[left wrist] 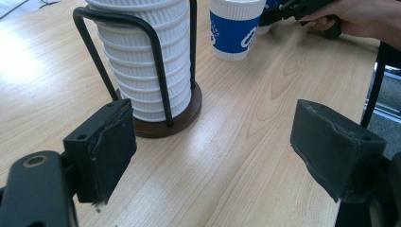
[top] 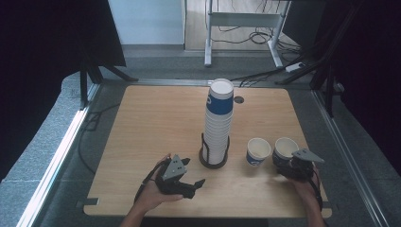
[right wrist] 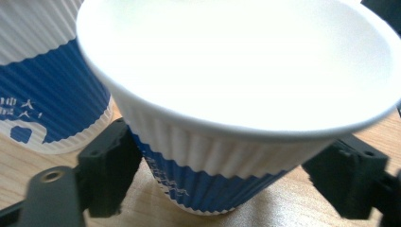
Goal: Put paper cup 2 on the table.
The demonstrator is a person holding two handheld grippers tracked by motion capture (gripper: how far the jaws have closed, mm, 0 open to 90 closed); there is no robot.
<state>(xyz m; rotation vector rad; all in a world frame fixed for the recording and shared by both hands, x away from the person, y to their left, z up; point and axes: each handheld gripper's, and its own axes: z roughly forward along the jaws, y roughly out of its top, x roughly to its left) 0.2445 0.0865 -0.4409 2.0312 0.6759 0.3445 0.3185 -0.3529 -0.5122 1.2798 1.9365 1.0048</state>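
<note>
A tall stack of white ribbed paper cups (top: 218, 123) with a blue band near the top stands in a black wire holder (top: 213, 161) at the table's middle. Two single cups stand to its right: one (top: 258, 151) nearer the stack, one (top: 286, 145) farther right. My right gripper (top: 286, 165) is open, its jaws on either side of the farther cup (right wrist: 236, 71), which rests on the table; the neighbouring cup (right wrist: 42, 94) is close beside it. My left gripper (top: 196, 187) rests near the front edge, open, with nothing between its pads (left wrist: 104, 151). It faces the stack (left wrist: 146, 61).
The wooden table (top: 156, 123) has bare room on its left and far side. A round cable hole (top: 239, 100) sits behind the stack. A metal frame (top: 241, 19) and cables lie on the floor beyond, with dark curtains at both sides.
</note>
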